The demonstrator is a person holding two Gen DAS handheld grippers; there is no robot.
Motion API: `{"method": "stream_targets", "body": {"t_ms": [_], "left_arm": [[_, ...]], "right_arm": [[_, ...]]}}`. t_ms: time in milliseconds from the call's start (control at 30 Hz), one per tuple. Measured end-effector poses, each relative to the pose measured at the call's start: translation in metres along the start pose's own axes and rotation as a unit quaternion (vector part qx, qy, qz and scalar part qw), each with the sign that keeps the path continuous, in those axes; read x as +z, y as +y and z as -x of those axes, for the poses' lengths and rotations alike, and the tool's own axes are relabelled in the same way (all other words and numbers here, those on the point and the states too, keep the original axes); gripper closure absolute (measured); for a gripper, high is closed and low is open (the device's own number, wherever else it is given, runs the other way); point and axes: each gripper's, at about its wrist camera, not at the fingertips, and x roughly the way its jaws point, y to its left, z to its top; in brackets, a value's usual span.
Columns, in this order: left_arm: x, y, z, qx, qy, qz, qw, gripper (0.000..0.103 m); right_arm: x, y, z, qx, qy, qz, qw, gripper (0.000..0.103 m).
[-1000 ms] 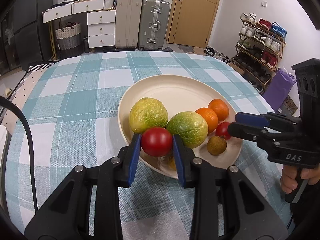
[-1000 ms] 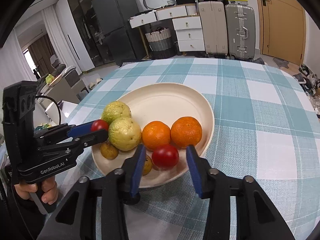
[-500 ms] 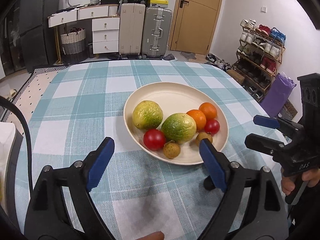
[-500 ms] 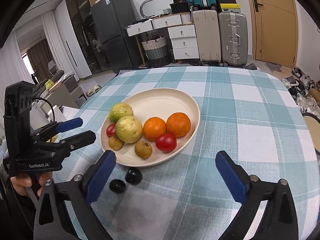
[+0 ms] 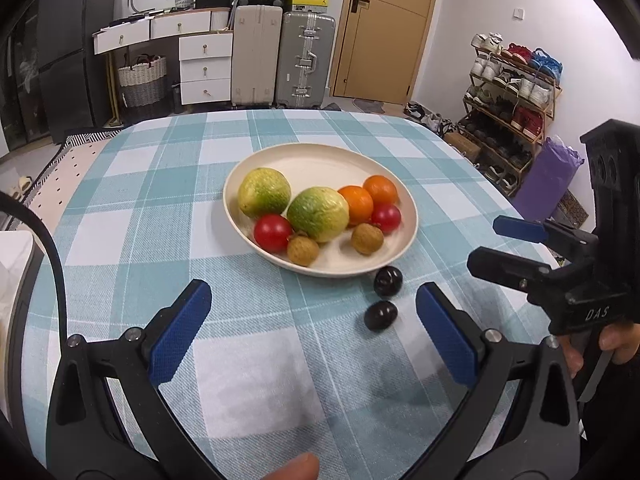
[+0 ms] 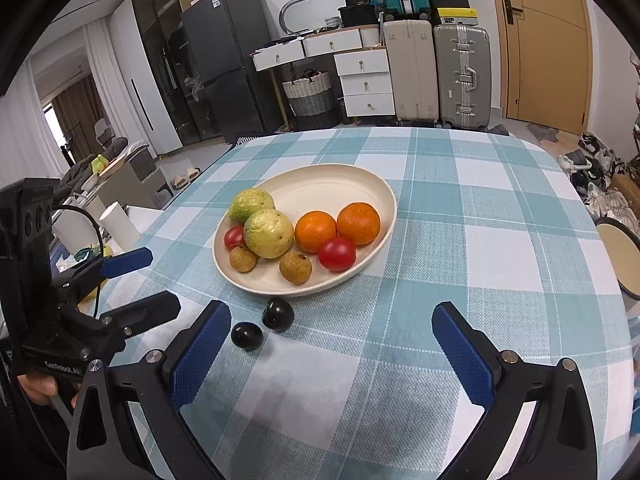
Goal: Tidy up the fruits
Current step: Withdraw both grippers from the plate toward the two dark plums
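Note:
A cream plate point(image 5: 320, 162) on the checked cloth holds two green-yellow fruits point(image 5: 264, 192), two oranges point(image 5: 356, 204), two red tomatoes point(image 5: 273, 233) and two brown longans point(image 5: 303, 251). Two dark round fruits point(image 5: 388, 281) lie on the cloth just in front of the plate. My left gripper point(image 5: 312, 300) hangs short of the plate, its jaws opening wide with only cloth between them. My right gripper point(image 6: 331, 316) is open and empty, with the dark fruits point(image 6: 247, 335) beside its left finger. In the right wrist view the plate point(image 6: 320, 184) is ahead and the left gripper point(image 6: 160, 280) at left.
A hand point(image 5: 616, 344) holds the right gripper point(image 5: 486, 242) at the table's right edge. A round stool point(image 6: 620, 256) stands off the right side, a white cylinder point(image 6: 118, 220) off the left. Suitcases, drawers and a shoe rack line the walls beyond.
Both grippers opened and let go of their red tomatoes, which now lie in the plate. Both drew back from the plate, bringing the two dark fruits into view.

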Motion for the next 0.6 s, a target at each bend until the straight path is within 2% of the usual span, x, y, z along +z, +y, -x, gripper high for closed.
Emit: {"method": "stream_targets", "body": {"t_ms": [267,600], "left_arm": [[-0.007,-0.008,-0.005,-0.009,0.021,0.008,0.9997,0.001],[-0.016,-0.022,-0.031,-0.011,0.048,0.004,0.9988,0.001]], "right_arm": [[-0.014,-0.006,0.007,-0.006,0.008,-0.014,1.000,0.000],[-0.023,-0.013,-0.001,-0.021,0.030,-0.039,0.999,0.000]]}}
